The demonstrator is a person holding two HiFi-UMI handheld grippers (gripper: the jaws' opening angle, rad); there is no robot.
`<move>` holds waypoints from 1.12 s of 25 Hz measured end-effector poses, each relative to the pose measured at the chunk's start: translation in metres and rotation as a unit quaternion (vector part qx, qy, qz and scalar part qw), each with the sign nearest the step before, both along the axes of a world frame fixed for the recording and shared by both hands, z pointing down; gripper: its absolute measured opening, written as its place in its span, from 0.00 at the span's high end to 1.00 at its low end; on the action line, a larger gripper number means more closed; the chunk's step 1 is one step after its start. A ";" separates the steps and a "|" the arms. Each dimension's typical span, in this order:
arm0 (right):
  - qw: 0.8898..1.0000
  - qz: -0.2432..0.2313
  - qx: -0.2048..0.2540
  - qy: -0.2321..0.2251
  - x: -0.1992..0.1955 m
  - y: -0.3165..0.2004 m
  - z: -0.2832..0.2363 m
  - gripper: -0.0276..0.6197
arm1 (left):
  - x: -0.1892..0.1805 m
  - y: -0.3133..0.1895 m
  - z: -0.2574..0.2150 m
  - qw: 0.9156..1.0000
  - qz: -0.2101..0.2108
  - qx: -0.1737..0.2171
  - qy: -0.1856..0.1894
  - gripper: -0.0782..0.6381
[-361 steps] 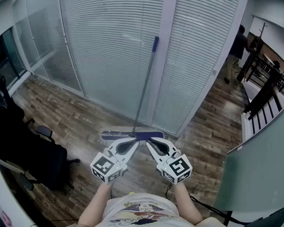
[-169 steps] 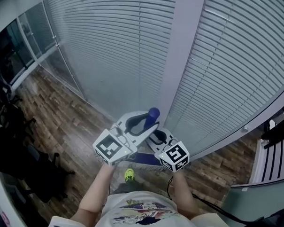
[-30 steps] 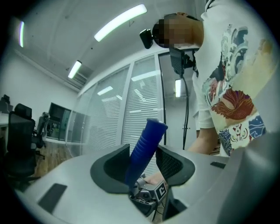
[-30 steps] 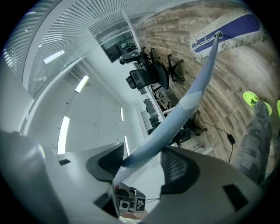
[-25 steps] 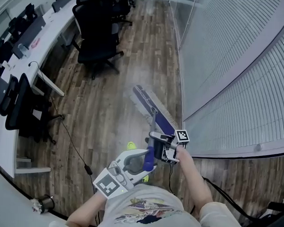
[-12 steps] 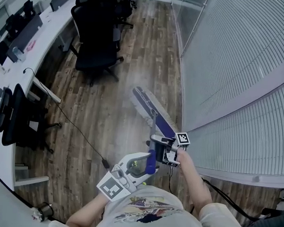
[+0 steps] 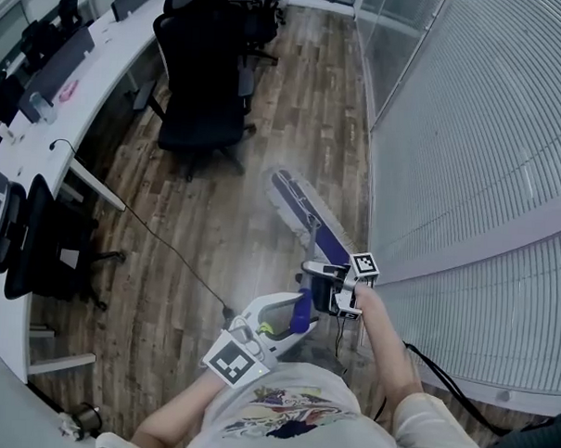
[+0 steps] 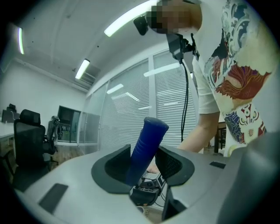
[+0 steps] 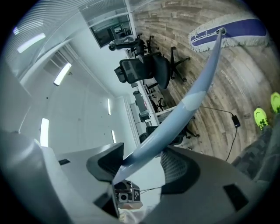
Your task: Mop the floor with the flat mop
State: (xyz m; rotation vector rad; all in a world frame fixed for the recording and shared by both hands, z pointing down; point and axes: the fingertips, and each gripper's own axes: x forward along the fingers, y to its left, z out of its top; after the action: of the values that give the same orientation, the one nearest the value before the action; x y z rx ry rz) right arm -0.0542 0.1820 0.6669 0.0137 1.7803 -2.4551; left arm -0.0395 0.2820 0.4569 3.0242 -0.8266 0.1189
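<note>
The flat mop's purple head (image 7: 303, 206), fringed in white, lies on the wooden floor beside the glass wall. It also shows at the top of the right gripper view, as the mop head (image 9: 227, 33). Its pale pole (image 9: 192, 96) slants back to me. My right gripper (image 7: 320, 287) is shut on the pole, which passes between its jaws (image 9: 142, 159). Lower and nearer my body, my left gripper (image 7: 290, 316) is shut on the mop's blue handle grip (image 8: 146, 144), which stands up tilted between the jaws.
Black office chairs (image 7: 208, 85) stand ahead on the left by a long white desk (image 7: 78, 80). A black cable (image 7: 168, 251) runs across the floor. The glass wall with blinds (image 7: 470, 134) runs along the right. A yellow-green shoe (image 9: 260, 117) shows below.
Both grippers and the mop have moved forward along the glass wall. The chairs and desk now sit closer in view. Both grips are unchanged.
</note>
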 end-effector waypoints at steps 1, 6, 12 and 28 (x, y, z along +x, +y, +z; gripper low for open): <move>1.000 -0.010 0.001 0.004 0.000 -0.009 0.002 0.56 | 0.000 -0.009 0.001 1.000 0.000 -0.001 -0.002 0.67; 0.999 -0.034 0.002 0.001 0.004 -0.053 0.002 0.56 | 0.009 -0.053 0.002 1.000 0.004 -0.003 -0.008 0.67; 0.998 -0.056 0.006 -0.013 0.015 -0.141 0.005 0.56 | 0.023 -0.142 0.006 1.000 -0.010 -0.003 -0.018 0.67; 0.998 0.051 -0.010 -0.046 0.089 -0.450 0.010 0.56 | 0.110 -0.442 0.024 0.998 -0.045 -0.007 -0.049 0.67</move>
State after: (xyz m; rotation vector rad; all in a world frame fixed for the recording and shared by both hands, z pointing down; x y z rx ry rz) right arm 0.0344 -0.2682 0.6771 0.0340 1.6750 -2.3615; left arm 0.0702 -0.1596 0.4813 2.9827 -0.9639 0.2725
